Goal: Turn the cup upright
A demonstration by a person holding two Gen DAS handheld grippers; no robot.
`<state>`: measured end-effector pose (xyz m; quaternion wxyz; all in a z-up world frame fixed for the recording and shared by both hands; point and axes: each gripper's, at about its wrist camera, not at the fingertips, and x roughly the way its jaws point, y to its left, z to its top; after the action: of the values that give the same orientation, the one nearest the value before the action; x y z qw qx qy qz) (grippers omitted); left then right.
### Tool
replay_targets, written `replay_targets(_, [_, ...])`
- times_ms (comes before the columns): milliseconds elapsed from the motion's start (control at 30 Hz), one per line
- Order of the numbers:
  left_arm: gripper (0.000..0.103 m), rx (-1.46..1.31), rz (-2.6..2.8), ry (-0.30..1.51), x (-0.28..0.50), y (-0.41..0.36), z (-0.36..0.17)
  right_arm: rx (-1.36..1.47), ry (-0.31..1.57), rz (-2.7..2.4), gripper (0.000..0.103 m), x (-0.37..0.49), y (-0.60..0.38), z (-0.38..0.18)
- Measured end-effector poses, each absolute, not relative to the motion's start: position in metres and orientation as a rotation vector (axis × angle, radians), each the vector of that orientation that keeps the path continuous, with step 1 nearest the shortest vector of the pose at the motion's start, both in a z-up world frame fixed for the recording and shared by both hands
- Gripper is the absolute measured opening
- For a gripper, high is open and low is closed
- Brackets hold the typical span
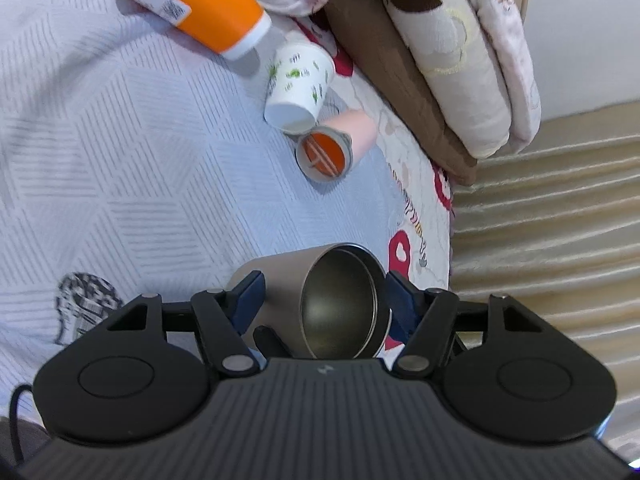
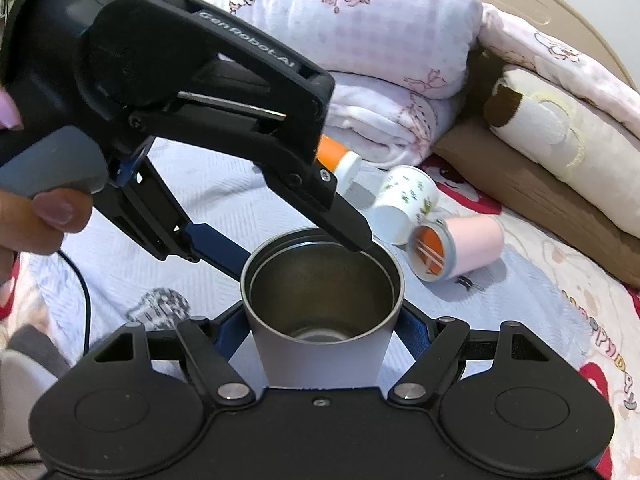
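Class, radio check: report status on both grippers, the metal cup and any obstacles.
Right gripper shut on metal cup, mouth up. Left gripper straddles the cup, grip unclear. Three other cups lie tipped on the bed: orange cup, white cup, pink cup, all apart from it.

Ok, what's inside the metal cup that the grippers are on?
Nothing shows inside the metal cup: bare steel walls and part of the bottom. The near wall hides the rest of the bottom. One tip of the left gripper sits at its rim; the right gripper flanks its body.

The orange cup (image 1: 204, 4) is running off the top edge in the left wrist view. In the right wrist view the left gripper (image 2: 320, 240) is hiding most of it.
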<state>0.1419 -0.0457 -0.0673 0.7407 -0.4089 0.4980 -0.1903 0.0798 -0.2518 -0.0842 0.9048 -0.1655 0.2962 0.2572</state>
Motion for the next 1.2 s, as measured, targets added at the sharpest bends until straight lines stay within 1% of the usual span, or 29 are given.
replay_targets(233, [0.064,-0.955,-0.428,1.017,0.134,-0.011,-0.067,-0.288,0.606,0.555,0.081,0.083,-0.232,-0.078])
replay_targets(500, [0.064,-0.904,-0.412,0.940,0.119,0.022,-0.059,-0.245,0.590,0.595,0.081,0.077,-0.203,-0.077])
replay_targets(700, [0.062,-0.900,-0.418,0.899,0.115,0.042,-0.064,-0.214,0.586,0.615,0.081,0.078,-0.190,-0.081])
replay_targets(933, [0.062,-0.909,-0.455,0.841,0.118,0.051,-0.070,-0.164,0.586,0.621,0.081,0.082,-0.184,-0.091])
replay_targets(1200, [0.062,-0.965,-0.477,0.821,0.127,0.056,-0.082,-0.102,0.571,0.619,0.081,0.090,-0.186,-0.100])
